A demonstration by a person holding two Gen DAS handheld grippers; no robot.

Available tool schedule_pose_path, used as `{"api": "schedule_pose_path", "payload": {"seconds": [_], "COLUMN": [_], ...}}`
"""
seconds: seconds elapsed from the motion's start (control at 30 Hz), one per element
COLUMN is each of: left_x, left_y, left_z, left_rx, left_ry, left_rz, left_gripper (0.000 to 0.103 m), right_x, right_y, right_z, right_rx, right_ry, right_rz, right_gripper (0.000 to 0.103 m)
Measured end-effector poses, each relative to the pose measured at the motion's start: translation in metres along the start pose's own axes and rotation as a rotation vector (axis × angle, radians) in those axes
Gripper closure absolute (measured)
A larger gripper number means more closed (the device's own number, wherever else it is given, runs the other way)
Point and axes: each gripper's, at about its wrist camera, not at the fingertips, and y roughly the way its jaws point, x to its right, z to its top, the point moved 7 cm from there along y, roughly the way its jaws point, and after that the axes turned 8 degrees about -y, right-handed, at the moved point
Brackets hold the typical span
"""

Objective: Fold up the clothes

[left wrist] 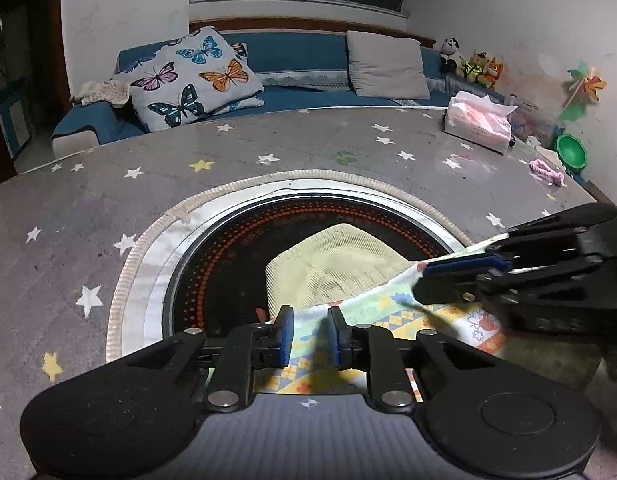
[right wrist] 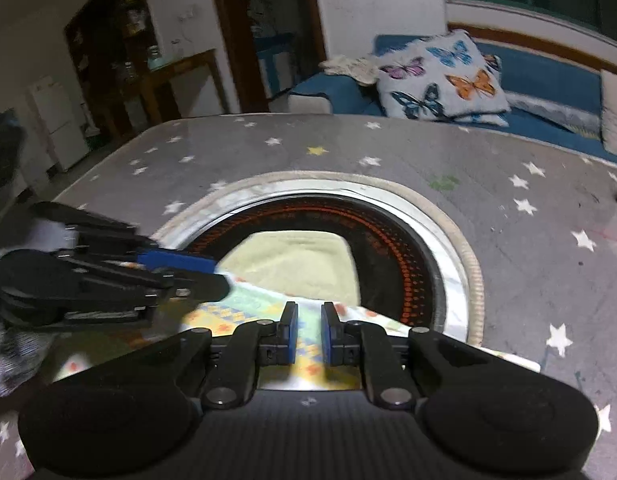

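A small garment lies over the black round cooktop in the table's middle. Its printed side with yellow, green and orange patterns (left wrist: 372,316) (right wrist: 244,304) is nearest me, and its pale yellow ribbed inner side (left wrist: 340,264) (right wrist: 296,264) is turned up beyond it. My left gripper (left wrist: 310,330) hangs over the printed edge with its jaws partly apart; it also shows in the right wrist view (right wrist: 224,276) from the side. My right gripper (right wrist: 308,330) is likewise partly open over the printed cloth, and shows in the left wrist view (left wrist: 420,276) touching the fold edge.
The grey star-patterned table cover (left wrist: 108,208) has a round cooktop (left wrist: 228,264) set in it. A tissue pack (left wrist: 478,120), a green bowl (left wrist: 572,152) and a pink item (left wrist: 546,170) stand at the far right. A blue sofa with a butterfly pillow (left wrist: 192,76) lies beyond.
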Motion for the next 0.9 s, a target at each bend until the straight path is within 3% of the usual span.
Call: {"api": "schedule_pose_path", "payload": {"seconds": [0.3,0.47,0.73,0.8,0.9], "left_x": [0.007,0.008,0.012,0.016,0.021], "left_y": [0.0,0.0,-0.039,-0.056,-0.073], "left_z": [-0.004,-0.005,-0.011,-0.021,-0.041], "left_rx": [0.029,0.045,0.124,0.143,0.15], "left_ry": [0.053,0.051,0.059,0.07,0.077], "left_rz": [0.047,0.055,0.074,0.061,0.048], "left_gripper": [0.083,0.083,0.081,0.081,0.081], "right_x": [-0.059,-0.079,-0.085,-0.08,-0.073], "right_y": [-0.015,-0.033,-0.058,-0.062,-0.062], "right_z": [-0.024,-0.046,-0.055,-0.055,-0.059], "right_rx": [-0.039,-0.046,-0.023,-0.003,0.003], "right_ry": [-0.197,-0.236,-0.205,-0.171,-0.136], "right_rz": [0.065,0.074,0.095,0.084,0.066], "right_gripper": [0.092,0.091,0.089,0.082,0.082]}}
